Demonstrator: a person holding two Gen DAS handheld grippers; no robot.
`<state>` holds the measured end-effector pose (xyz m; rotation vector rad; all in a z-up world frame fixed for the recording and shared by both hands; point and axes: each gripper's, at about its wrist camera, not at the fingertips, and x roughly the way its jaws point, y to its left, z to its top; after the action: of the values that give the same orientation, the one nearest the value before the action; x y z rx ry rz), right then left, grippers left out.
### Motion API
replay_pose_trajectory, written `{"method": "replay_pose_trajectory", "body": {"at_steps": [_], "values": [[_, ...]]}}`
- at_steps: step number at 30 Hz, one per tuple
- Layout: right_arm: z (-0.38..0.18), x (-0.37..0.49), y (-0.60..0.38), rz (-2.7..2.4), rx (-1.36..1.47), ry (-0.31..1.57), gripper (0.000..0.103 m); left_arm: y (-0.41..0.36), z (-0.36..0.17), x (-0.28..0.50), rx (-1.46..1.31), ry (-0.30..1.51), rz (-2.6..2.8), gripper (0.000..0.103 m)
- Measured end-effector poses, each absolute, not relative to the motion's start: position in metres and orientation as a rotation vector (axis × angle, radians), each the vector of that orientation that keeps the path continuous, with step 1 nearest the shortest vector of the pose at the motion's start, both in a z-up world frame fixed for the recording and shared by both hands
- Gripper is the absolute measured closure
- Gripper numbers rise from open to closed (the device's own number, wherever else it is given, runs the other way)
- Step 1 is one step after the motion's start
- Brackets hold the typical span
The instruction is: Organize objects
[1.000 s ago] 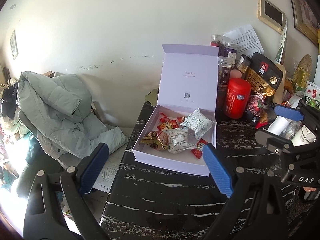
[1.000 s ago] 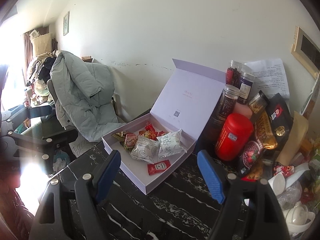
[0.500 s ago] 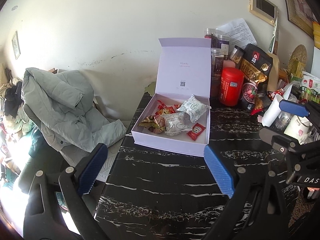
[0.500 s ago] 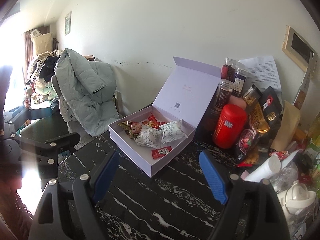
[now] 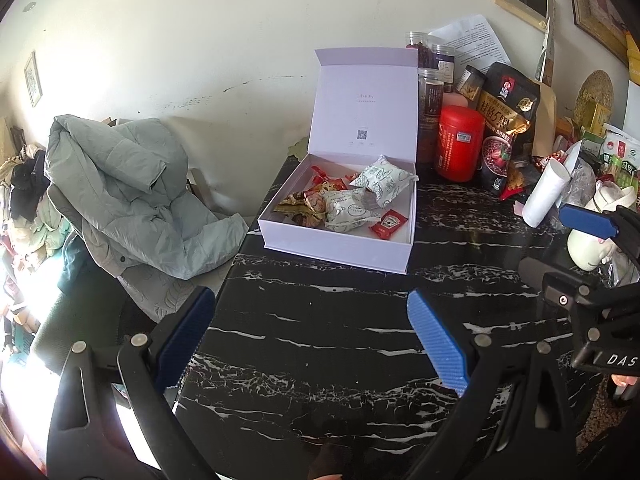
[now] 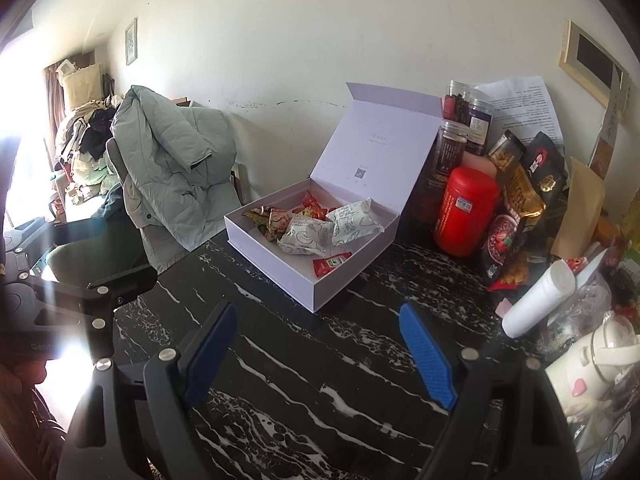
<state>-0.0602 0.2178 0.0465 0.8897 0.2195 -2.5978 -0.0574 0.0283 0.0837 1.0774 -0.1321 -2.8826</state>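
Partly hidden sweets, box open

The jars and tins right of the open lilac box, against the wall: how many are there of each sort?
clear jars with lids: 4 (one tilted)
red canister: 1
Total: 5
A pink thing behind the red canister is too hidden to class.
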Motion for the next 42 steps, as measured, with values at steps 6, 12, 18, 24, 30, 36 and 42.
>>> {"method": "replay_pose_trajectory", "body": {"at_steps": [6, 12, 18, 24, 30, 36, 42], "values": [[0.04, -0.057, 0.218, -2.595, 0.901, 0.227, 0.018, 0.029, 0.075, -0.055, 1.109, -0.102, -2.892, 0.006], [0.038, -0.056, 0.214, -2.586, 0.905, 0.238, 0.018, 0.027, 0.071, -0.054, 1.12, -0.103, -2.89, 0.006], [0.038, -0.054, 0.211, -2.58, 0.9, 0.247, 0.018, 0.025, 0.069, -0.054, 1.126, -0.088, -2.881, 0.006], [0.036, -0.055, 0.206, -2.57, 0.905, 0.261, 0.018, 0.021, 0.067, -0.055, 1.142, -0.064, -2.875, 0.006], [0.035, -0.056, 0.204, -2.565, 0.908, 0.266, 0.018, 0.018, 0.067, -0.054, 1.145, -0.056, -2.88, 0.006], [0.034, -0.057, 0.202, -2.561, 0.911, 0.269, 0.018, 0.019, 0.067, -0.055, 1.156, -0.048, -2.887, 0.006], [0.032, -0.058, 0.202, -2.559, 0.922, 0.273, 0.018, 0.02, 0.066, -0.056, 1.168, -0.053, -2.885, 0.006]]}}
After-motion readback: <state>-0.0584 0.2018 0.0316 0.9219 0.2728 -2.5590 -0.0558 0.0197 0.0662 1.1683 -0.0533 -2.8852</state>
